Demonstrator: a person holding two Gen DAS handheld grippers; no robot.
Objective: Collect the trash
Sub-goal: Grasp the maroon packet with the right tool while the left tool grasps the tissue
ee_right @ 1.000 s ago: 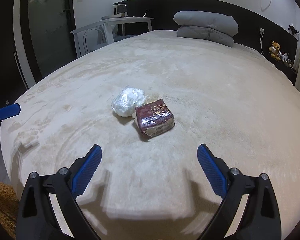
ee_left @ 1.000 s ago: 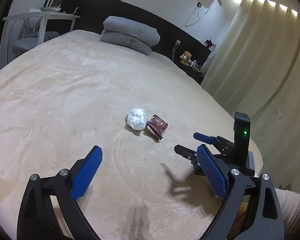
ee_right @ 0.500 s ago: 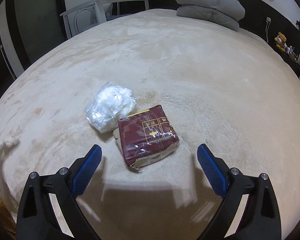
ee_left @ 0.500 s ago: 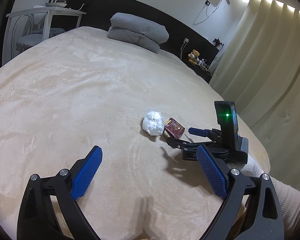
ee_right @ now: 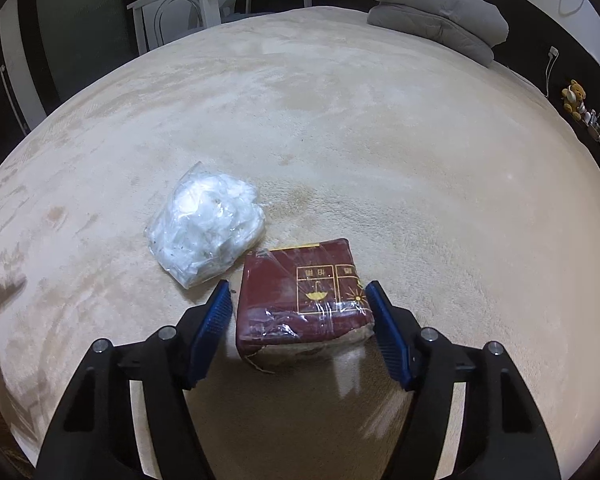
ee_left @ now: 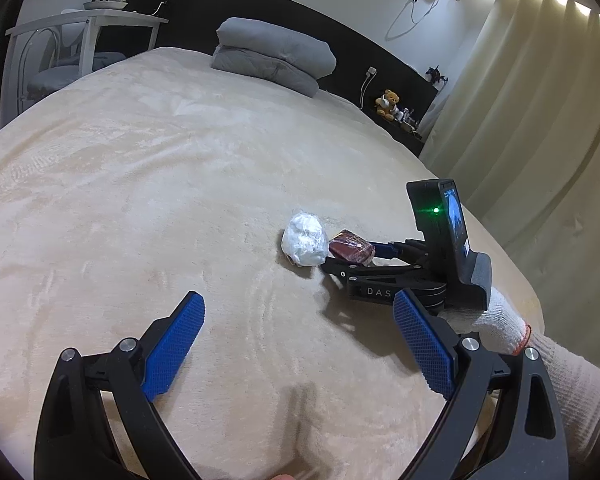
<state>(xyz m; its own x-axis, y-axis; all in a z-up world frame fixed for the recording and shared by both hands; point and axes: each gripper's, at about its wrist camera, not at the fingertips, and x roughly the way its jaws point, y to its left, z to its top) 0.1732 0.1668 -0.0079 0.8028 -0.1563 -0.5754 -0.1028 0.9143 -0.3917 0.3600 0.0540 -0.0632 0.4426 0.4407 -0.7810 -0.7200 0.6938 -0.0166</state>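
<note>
The left wrist view looks across the bed [ee_left: 148, 184] from farther back. The right wrist view tilts down, close above the maroon packet [ee_right: 300, 300]. Both share that packet [ee_left: 350, 249] and the crumpled plastic bag [ee_left: 305, 240].

Wide bed [ee_left: 140, 184] under a beige plush cover. Grey folded pillows [ee_left: 274, 54] at its head edge, against a black headboard panel [ee_left: 260, 4]. White desk [ee_left: 88, 24] beyond the left corner. Cream curtains [ee_left: 540, 120] on the right, lit from above.

Maroon packet [ee_right: 300, 300] with yellow print, clear-white bag [ee_right: 206, 228], beige bedspread [ee_right: 340, 120]
</note>
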